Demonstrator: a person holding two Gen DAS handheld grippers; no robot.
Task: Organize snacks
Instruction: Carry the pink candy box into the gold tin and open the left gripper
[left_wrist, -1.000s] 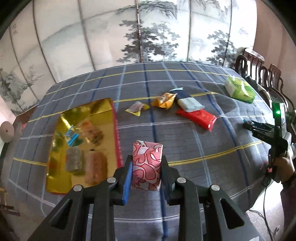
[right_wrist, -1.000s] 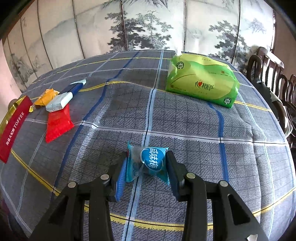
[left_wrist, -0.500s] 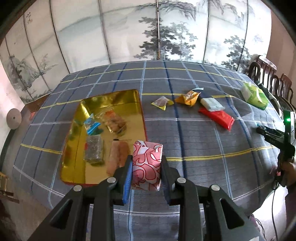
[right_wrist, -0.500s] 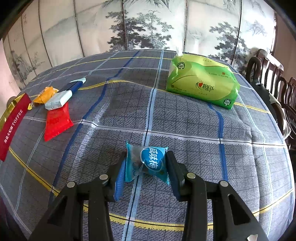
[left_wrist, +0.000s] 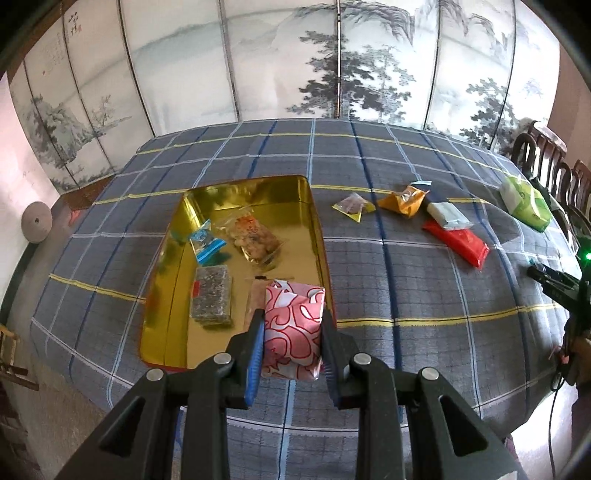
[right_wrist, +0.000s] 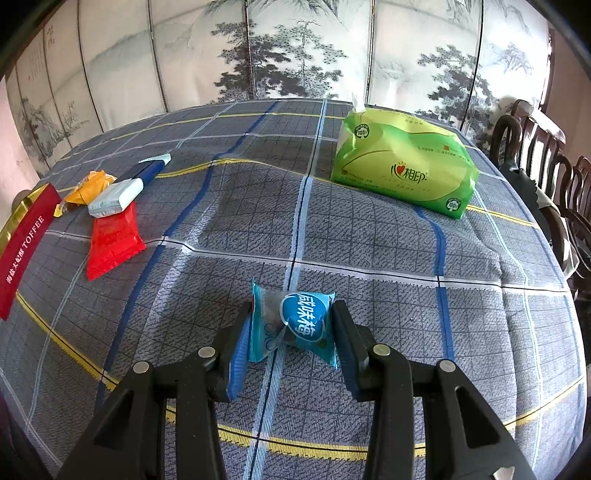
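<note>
The left gripper (left_wrist: 292, 334) points steeply down, its fingers (left_wrist: 255, 354) clamped on a pink packet (left_wrist: 293, 332) above the near right corner of the gold tin (left_wrist: 317, 229). The right gripper (right_wrist: 291, 328) also tilts down; its fingers clamp a blue candy (right_wrist: 295, 325) bearing white Chinese characters, over the checked worktop (right_wrist: 369, 240). Inside the tin lie a dark bar (left_wrist: 211, 297), a clear snack bag (left_wrist: 255, 236) and a small blue packet (left_wrist: 205, 240). Farther right, a red packet (right_wrist: 112, 240), a white packet (right_wrist: 112, 199) and an orange packet (right_wrist: 88, 188) lie close together. The tin's red side reads "TOFFEE". A green tissue pack (right_wrist: 402, 166) lies far right.
</note>
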